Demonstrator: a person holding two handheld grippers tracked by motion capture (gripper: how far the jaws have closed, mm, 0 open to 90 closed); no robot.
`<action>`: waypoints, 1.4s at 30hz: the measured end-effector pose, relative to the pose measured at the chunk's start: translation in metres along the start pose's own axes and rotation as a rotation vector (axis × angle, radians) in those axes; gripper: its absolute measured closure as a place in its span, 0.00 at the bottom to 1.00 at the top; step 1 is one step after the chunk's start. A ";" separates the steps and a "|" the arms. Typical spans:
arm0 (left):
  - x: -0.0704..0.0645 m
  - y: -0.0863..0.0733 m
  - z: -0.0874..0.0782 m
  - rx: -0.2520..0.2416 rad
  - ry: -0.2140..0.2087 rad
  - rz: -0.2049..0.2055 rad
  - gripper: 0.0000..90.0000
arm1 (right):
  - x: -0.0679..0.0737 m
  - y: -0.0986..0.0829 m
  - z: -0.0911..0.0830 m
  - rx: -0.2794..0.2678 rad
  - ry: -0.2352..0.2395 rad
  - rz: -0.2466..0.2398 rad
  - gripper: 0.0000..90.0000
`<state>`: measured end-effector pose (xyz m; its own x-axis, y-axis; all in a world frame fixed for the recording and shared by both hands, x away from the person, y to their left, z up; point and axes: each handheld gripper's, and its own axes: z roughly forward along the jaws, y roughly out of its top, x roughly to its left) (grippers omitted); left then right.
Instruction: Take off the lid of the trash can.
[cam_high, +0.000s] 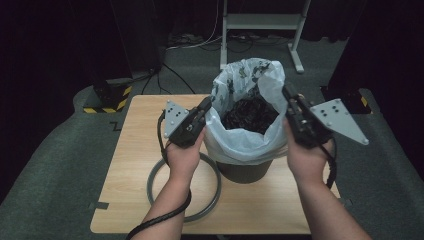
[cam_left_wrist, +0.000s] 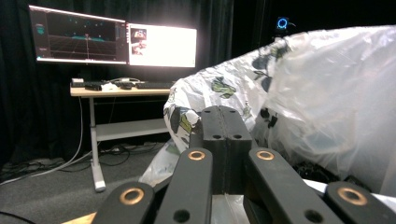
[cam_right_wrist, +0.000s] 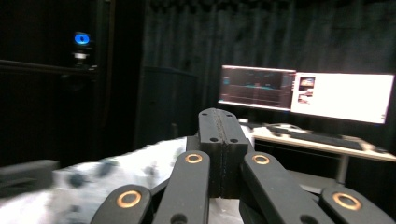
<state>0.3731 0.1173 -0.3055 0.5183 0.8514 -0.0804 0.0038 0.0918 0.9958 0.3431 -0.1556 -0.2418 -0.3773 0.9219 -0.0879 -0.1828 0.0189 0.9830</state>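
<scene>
High view | left tool (cam_high: 206, 106) clamped on bag (cam_high: 240, 142) rim | right tool (cam_high: 288, 93) clamped on opposite rim

Two grippers are counted in the high view: the left gripper (cam_high: 206, 106) left of centre and the right gripper (cam_high: 289, 94) right of centre, each held in one hand, so two hands are seen. One bin (cam_high: 245, 171) with one plastic bag (cam_high: 240, 142) stands at the centre of the frame. One grey ring (cam_high: 152, 185) lies at lower left on one wooden table (cam_high: 135, 130). Two monitors are counted at upper left of the left gripper view, the dark monitor (cam_left_wrist: 77, 41) and the bright monitor (cam_left_wrist: 161, 45), over one desk (cam_left_wrist: 116, 91).
</scene>
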 end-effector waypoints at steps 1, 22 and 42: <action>0.000 -0.001 0.000 0.003 -0.003 -0.005 1.00 | 0.005 0.001 0.002 -0.002 0.009 -0.003 1.00; -0.006 -0.020 0.001 0.030 -0.081 -0.034 1.00 | 0.089 -0.024 0.020 0.033 0.115 -0.147 1.00; 0.015 -0.018 -0.013 0.060 -0.147 -0.096 0.99 | 0.136 -0.072 0.011 0.079 0.152 -0.300 1.00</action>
<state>0.3697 0.1346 -0.3252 0.6326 0.7551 -0.1721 0.1077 0.1343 0.9851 0.3149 -0.0276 -0.3232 -0.4497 0.8025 -0.3921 -0.2373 0.3159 0.9187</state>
